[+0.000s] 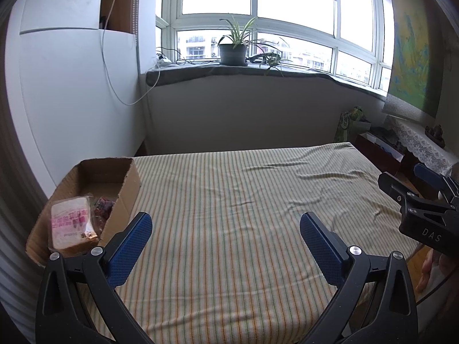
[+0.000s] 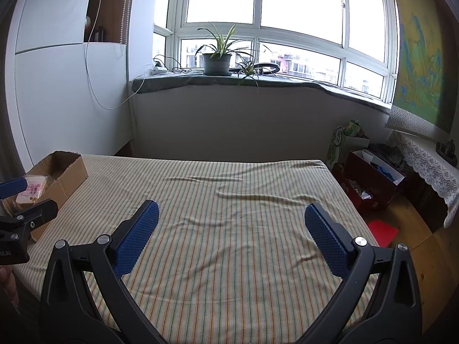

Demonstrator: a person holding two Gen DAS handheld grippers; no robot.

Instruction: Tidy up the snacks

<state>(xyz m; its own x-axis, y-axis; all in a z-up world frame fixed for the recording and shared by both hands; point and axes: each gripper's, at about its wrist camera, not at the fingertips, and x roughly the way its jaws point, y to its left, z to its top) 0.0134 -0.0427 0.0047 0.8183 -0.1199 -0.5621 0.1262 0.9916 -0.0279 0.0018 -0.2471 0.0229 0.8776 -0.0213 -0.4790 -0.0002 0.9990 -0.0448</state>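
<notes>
Jaws on both grippers stand wide apart and hold nothing. The left gripper hangs over the striped cloth, its left finger just beside the box; the right gripper hangs over bare cloth, well apart from it. Inside the box lies wrapped bread, with a darker packet beside it, too small to identify. The bread looks light and soft under slick film, so I would pinch it gently across its flat sides, not the loose wrapper.
</notes>
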